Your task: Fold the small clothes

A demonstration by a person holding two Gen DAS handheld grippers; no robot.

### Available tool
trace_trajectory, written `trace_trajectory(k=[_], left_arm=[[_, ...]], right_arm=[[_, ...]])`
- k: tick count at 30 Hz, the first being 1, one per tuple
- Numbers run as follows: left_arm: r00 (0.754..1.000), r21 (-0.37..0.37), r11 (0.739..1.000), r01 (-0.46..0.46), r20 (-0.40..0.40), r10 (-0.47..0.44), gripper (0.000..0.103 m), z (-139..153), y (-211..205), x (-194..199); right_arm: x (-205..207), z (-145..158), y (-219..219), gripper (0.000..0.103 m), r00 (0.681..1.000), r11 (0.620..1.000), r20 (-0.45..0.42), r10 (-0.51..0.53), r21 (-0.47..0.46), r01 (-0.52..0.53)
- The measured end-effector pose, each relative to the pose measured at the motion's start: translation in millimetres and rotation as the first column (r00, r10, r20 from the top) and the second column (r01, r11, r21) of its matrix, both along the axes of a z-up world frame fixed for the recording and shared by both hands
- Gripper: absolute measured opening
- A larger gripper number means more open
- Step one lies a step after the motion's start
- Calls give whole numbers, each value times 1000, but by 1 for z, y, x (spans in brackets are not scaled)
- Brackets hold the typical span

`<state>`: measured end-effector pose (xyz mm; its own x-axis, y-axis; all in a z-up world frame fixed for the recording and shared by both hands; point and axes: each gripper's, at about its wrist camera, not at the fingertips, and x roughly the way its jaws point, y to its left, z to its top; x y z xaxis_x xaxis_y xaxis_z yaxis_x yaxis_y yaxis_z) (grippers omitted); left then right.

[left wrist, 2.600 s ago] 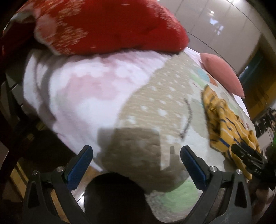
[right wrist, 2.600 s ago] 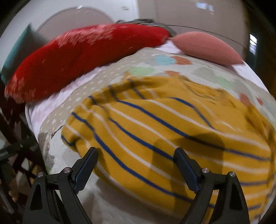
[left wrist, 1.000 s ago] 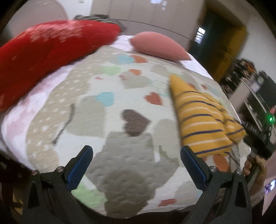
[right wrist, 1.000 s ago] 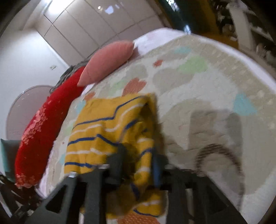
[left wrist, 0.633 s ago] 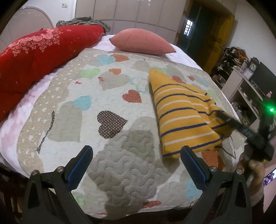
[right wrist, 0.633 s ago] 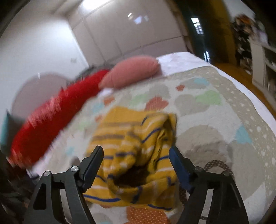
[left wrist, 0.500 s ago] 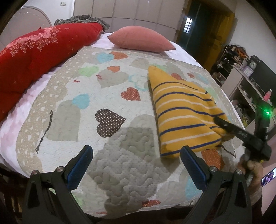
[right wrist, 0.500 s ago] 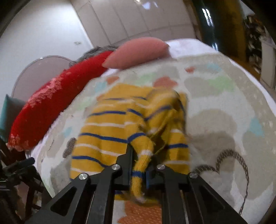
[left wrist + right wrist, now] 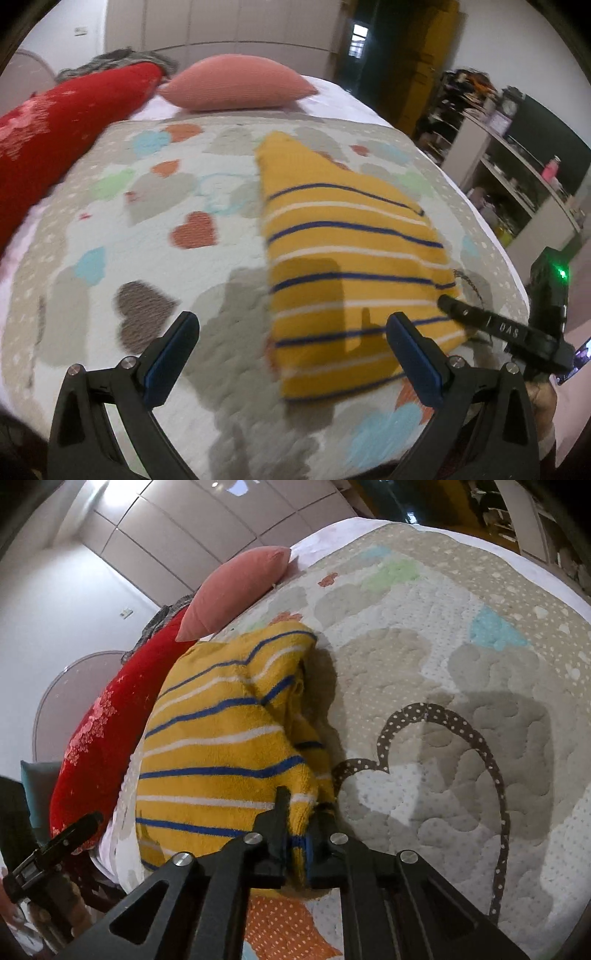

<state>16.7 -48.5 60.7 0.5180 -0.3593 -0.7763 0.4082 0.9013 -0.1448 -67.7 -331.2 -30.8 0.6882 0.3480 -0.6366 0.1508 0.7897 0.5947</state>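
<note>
A small yellow garment (image 9: pixel 332 266) with blue and white stripes lies folded on the heart-patterned quilt (image 9: pixel 155 236). In the right wrist view my right gripper (image 9: pixel 301 814) is shut on the near corner of the yellow garment (image 9: pixel 221 746), with cloth pinched between the pads. In the left wrist view the right gripper (image 9: pixel 445 302) shows as a black bar at the garment's right corner. My left gripper (image 9: pixel 295 350) stands open just above the quilt, at the garment's near edge, with nothing gripped. Its shadow falls on the cloth.
A pink pillow (image 9: pixel 236 86) and a long red cushion (image 9: pixel 62 122) lie at the head of the bed. Shelves (image 9: pixel 517 177) with clutter stand to the right, past the quilt's edge. A hand (image 9: pixel 539 397) holds the right gripper's handle.
The right gripper closed on the garment's corner and sank toward the quilt. The left gripper moved rightward, so the garment now sits between its fingers in view.
</note>
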Motion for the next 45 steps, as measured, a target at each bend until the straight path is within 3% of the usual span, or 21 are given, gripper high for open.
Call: trace_trajectory(k=[5, 8, 15, 22, 26, 28, 32, 36, 45], left_arm=[[991, 82, 996, 20, -136, -9, 101, -47, -24, 18], [978, 28, 1000, -7, -209, 13, 101, -59, -16, 18], [989, 40, 999, -12, -150, 18, 101, -37, 8, -1], [987, 3, 997, -74, -145, 74, 101, -28, 38, -20], [986, -7, 995, -97, -134, 95, 101, -26, 47, -25], [986, -8, 995, -103, -130, 101, 101, -26, 49, -26], [984, -21, 993, -119, -134, 115, 101, -26, 56, -28], [985, -24, 992, -123, -127, 119, 101, -25, 60, -31], [983, -39, 990, -132, -133, 126, 101, -28, 69, -28]], right_arm=[[-5, -8, -8, 13, 1000, 999, 19, -6, 43, 5], [-6, -8, -8, 16, 1000, 999, 24, -4, 33, 3], [-4, -8, -5, 23, 999, 999, 32, -27, 29, 26], [-6, -6, -1, 26, 999, 999, 29, -40, 15, 40], [-7, -5, 2, 31, 999, 999, 23, -46, -14, 46], [-7, -5, 2, 43, 998, 998, 8, -55, -27, 55], [-9, -2, 2, 46, 998, 998, 8, -54, -32, 55], [-14, 8, 1, 54, 998, 995, 11, -68, -71, 69], [-31, 51, -17, 61, 979, 970, 116, -165, -158, 182]])
